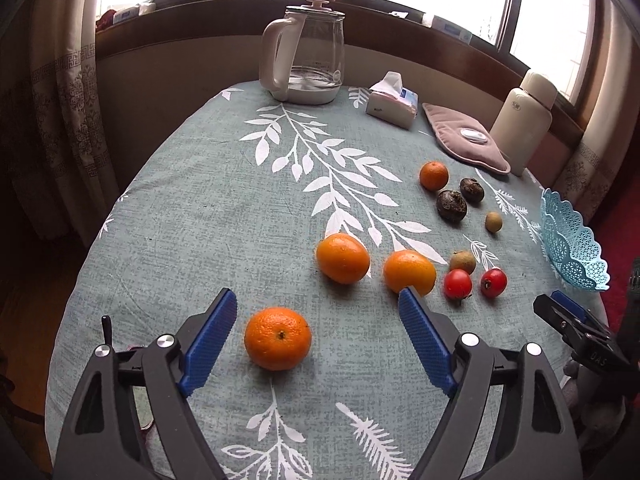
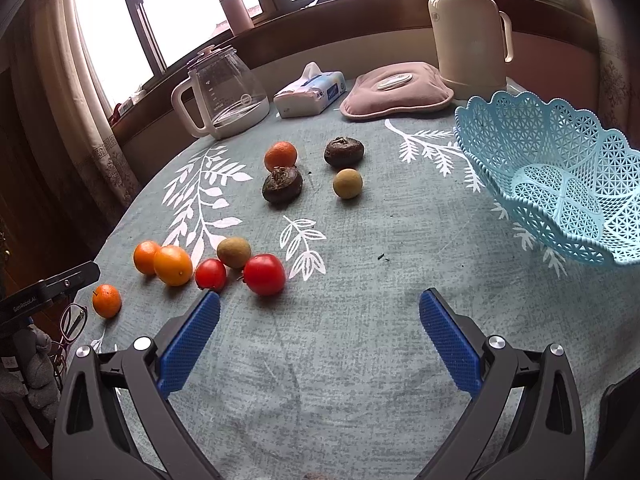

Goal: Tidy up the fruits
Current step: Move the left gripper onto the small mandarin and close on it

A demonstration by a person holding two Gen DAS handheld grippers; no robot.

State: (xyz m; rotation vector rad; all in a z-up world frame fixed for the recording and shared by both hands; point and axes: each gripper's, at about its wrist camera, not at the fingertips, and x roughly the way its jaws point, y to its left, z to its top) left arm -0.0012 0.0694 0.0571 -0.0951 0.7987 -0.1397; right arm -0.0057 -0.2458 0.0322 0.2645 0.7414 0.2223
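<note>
The left gripper [image 1: 316, 298] is hanging wide open, gripping nothing, and the nearest mandarin [image 1: 277, 338] is sitting on the tablecloth [image 1: 200, 208] between its fingers (lower centre, untouched).

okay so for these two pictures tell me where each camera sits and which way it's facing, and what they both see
Left wrist: sits on the left gripper, angled down across the table; open fingers frame the nearest orange; the right gripper shows at the right edge.
Right wrist: sits on the right gripper, angled down at the tablecloth, blue basket at right; its own open fingers show, and part of the left gripper at the left edge.
Shared: the fruits, basket, glass kettle, tissue pack, windows behind.
</note>
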